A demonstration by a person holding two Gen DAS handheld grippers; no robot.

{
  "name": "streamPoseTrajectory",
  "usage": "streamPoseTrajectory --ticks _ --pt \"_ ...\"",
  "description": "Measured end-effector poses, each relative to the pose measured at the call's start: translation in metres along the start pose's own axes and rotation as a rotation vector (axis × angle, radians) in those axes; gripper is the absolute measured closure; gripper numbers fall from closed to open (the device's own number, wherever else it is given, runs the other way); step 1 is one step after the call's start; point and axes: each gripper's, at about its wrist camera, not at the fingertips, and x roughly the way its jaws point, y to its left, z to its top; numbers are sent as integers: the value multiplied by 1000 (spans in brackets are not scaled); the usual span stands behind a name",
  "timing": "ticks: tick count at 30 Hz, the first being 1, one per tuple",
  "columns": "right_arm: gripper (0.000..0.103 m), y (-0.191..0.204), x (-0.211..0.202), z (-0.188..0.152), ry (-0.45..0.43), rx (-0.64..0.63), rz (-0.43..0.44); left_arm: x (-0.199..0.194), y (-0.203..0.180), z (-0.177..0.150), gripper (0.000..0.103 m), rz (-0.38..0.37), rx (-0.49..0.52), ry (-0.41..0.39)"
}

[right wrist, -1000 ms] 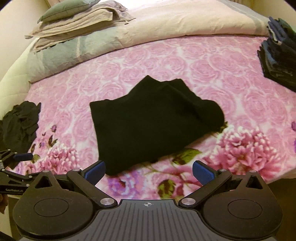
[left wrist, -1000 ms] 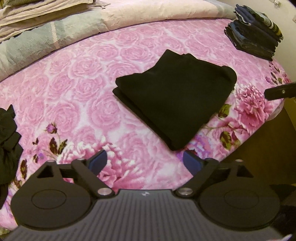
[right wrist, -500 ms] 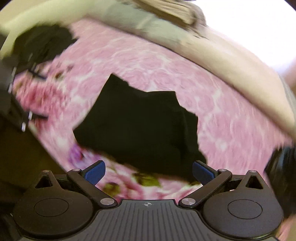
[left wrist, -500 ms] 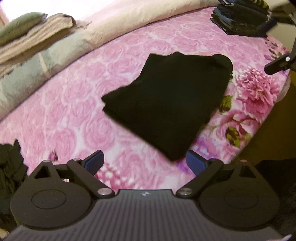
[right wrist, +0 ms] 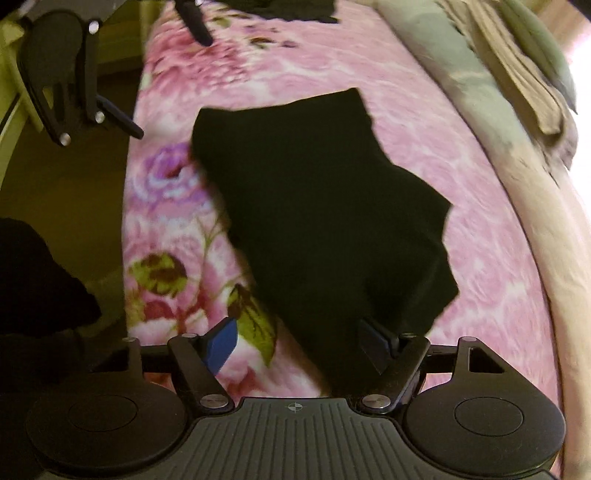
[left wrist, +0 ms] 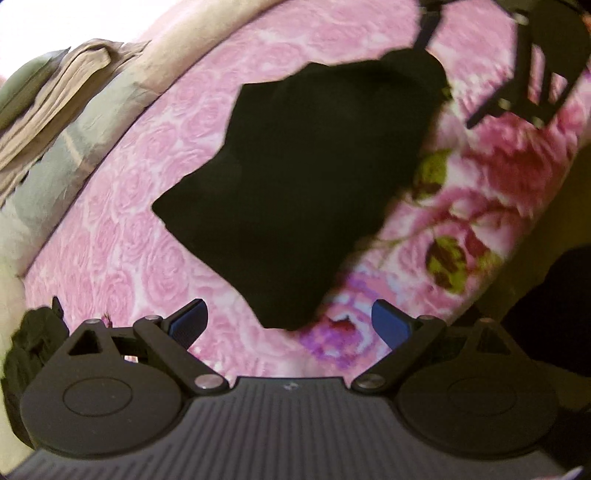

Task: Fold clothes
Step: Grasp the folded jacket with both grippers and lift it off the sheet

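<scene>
A folded black garment (left wrist: 303,184) (right wrist: 314,206) lies on the pink rose bedspread (left wrist: 155,155) (right wrist: 443,155) near the bed's edge. My left gripper (left wrist: 290,325) hangs open just above it, with the garment's near corner between the blue pads. My right gripper (right wrist: 299,343) is over the opposite end and its jaws are closing. That end of the cloth lies between them, under the right pad, while the left pad is still over the bedspread. Each gripper shows in the other's view: the right gripper (left wrist: 532,74), the left gripper (right wrist: 62,85).
Pillows and a folded blanket (left wrist: 62,96) (right wrist: 517,74) line the far side of the bed. A heap of dark clothes (left wrist: 33,339) (right wrist: 295,7) lies beyond the left gripper. The bed's edge and the floor (right wrist: 66,184) run close beside the garment.
Both grippers have come down close over the black garment. The right wrist has rolled so its view is turned sideways, and its jaws have narrowed. The garment has not moved.
</scene>
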Motion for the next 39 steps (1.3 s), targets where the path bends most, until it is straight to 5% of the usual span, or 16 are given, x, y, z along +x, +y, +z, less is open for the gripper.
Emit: streamPoseTrajectory --ticks 9,11,21,22,23,26,32,34,36,37,38,39 --pt "25 10 56 -11 40 -180 -109 51 -38 -9 12 55 226 -36" --pt "3 12 67 -12 43 -210 -142 63 -42 -9 13 81 276 -63" --pt "4 8 111 -18 12 -316 -199 96 -39 -4 14 126 353 -138" --pt "10 4 112 -17 9 -311 -194 98 -38 -4 14 130 360 -139" --pt "34 -3 111 -15 7 -291 -188 100 -37 -3 14 135 366 -139" --pt "53 -26 103 -8 -12 -207 -144 106 -33 0 14 152 374 -137" --pt "60 -43 77 0 -58 -147 -138 110 -20 9 26 137 384 -112" --pt "60 -40 77 1 -48 -158 -144 110 -15 10 43 111 376 -103" --pt "45 -29 81 -2 -49 -189 -174 109 -9 10 50 86 346 -103" --pt "24 -24 83 -4 -50 -203 -190 108 -6 9 53 72 329 -105" --pt "15 -20 85 -7 -52 -216 -205 107 -2 9 54 58 312 -108" --pt "15 -11 84 -11 -54 -227 -213 107 3 10 55 37 285 -109"
